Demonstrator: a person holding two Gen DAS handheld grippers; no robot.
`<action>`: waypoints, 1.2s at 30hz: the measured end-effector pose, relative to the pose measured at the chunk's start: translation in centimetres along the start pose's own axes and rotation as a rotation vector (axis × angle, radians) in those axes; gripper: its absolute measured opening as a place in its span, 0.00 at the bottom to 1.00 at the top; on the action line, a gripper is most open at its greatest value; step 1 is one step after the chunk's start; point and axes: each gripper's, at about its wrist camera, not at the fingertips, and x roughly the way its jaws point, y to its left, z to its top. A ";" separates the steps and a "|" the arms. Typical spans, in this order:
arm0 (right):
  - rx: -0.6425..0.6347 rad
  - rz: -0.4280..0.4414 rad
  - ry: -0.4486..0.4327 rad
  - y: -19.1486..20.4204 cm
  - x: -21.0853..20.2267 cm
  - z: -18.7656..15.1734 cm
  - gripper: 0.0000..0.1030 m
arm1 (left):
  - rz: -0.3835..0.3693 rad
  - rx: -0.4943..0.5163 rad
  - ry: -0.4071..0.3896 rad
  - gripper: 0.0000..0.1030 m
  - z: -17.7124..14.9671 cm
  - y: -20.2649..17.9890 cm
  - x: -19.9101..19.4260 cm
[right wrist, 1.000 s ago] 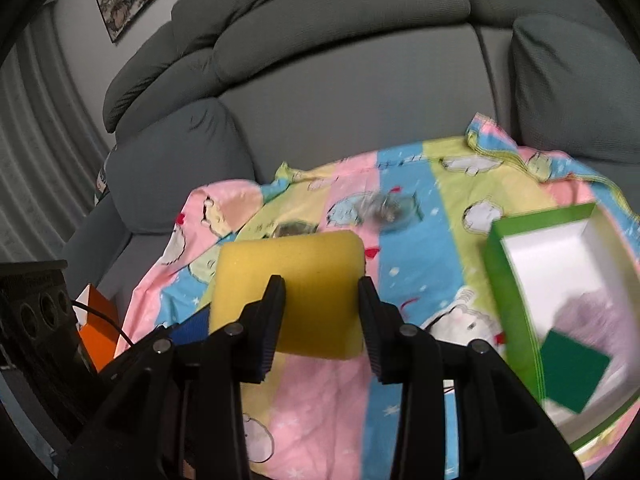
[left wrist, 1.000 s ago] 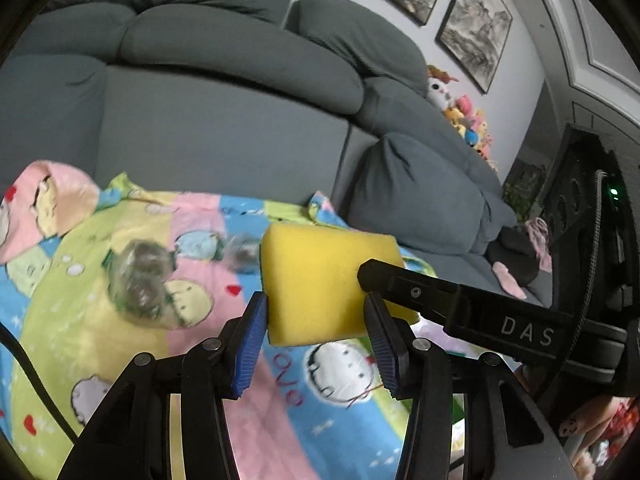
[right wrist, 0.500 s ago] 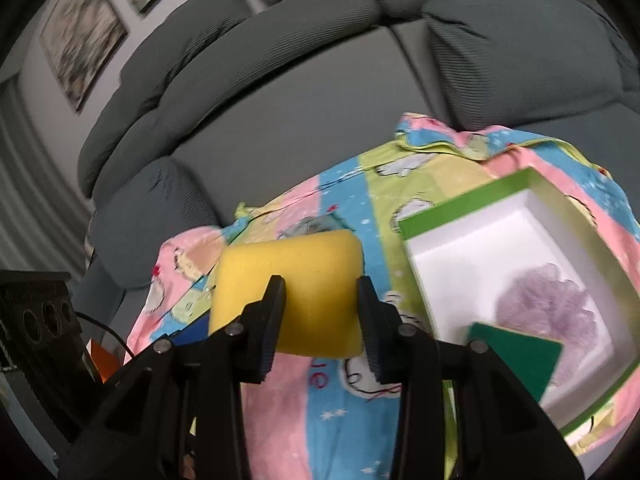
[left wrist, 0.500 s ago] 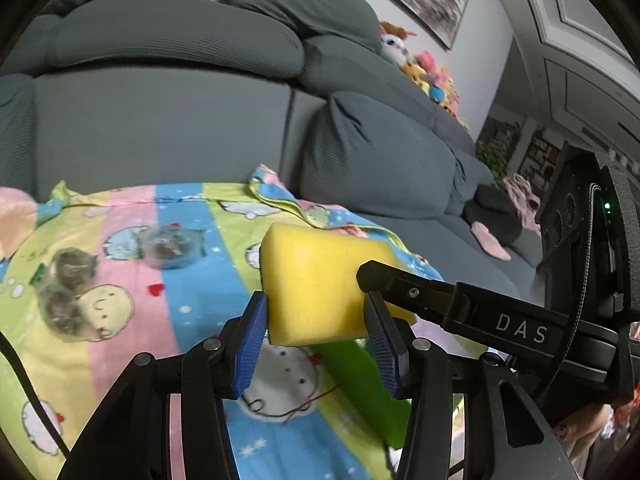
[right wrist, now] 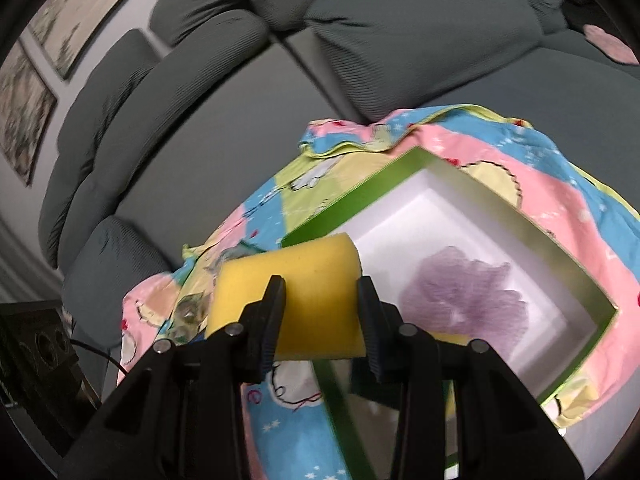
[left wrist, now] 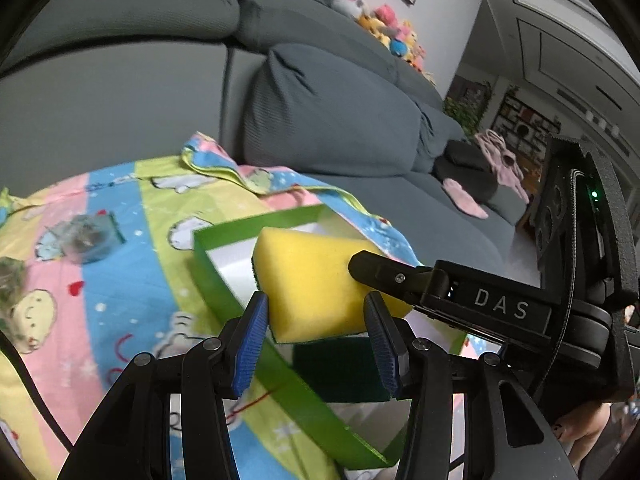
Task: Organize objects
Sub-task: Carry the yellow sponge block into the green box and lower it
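Left gripper [left wrist: 316,322]: blue pads narrowly parted and pressed on both sides of the yellow sponge [left wrist: 320,280], carried above the near-left corner of the green box [left wrist: 224,280] on the patterned blanket [left wrist: 120,248]. Right gripper [right wrist: 320,312]: black fingers clamped on the same sponge [right wrist: 304,304] from its opposite end. Inside the box, to the right, a purple mesh pouf [right wrist: 464,300] lies on the white floor

"DAS" on right gripper [left wrist: 362,270]
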 end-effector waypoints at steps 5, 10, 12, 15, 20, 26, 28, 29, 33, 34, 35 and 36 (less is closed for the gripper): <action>0.057 -0.047 0.001 -2.2 0.0 0.2 0.37 | -0.022 0.002 0.042 0.48 -0.1 -0.9 1.9; 0.092 -0.089 -0.003 -3.7 0.1 0.3 0.37 | -0.057 -0.017 0.081 0.48 -0.4 -1.0 3.4; 0.106 -0.105 -0.001 -4.1 0.3 0.4 0.37 | -0.057 -0.020 0.092 0.48 -0.5 -1.0 3.8; 0.125 -0.121 0.008 -4.7 0.6 0.4 0.37 | -0.067 -0.033 0.108 0.48 -0.7 -1.0 4.5; 0.148 -0.144 0.022 -5.6 1.2 0.4 0.37 | -0.084 -0.054 0.130 0.48 -1.2 -0.9 5.2; 0.178 -0.169 0.041 -6.7 1.8 0.4 0.37 | -0.100 -0.074 0.165 0.48 -1.4 -0.9 6.4; 0.190 -0.177 0.044 -7.0 1.9 0.3 0.37 | -0.109 -0.087 0.177 0.48 -1.5 -0.7 6.9; 0.193 -0.180 0.044 -7.1 1.9 0.4 0.37 | -0.113 -0.092 0.183 0.48 -1.5 -0.7 7.0; 0.210 -0.207 0.051 -7.7 2.2 0.3 0.37 | -0.121 -0.100 0.198 0.48 -1.7 -0.7 7.7; 0.214 -0.212 0.053 -7.8 2.3 0.3 0.37 | -0.114 -0.094 0.193 0.48 -1.7 -0.8 7.7; 0.219 -0.214 0.056 -7.9 2.4 0.3 0.37 | -0.112 -0.093 0.190 0.48 -1.7 -0.8 7.6; 0.223 -0.212 0.058 -8.0 2.4 0.3 0.37 | -0.114 -0.094 0.191 0.48 -1.7 -0.8 7.6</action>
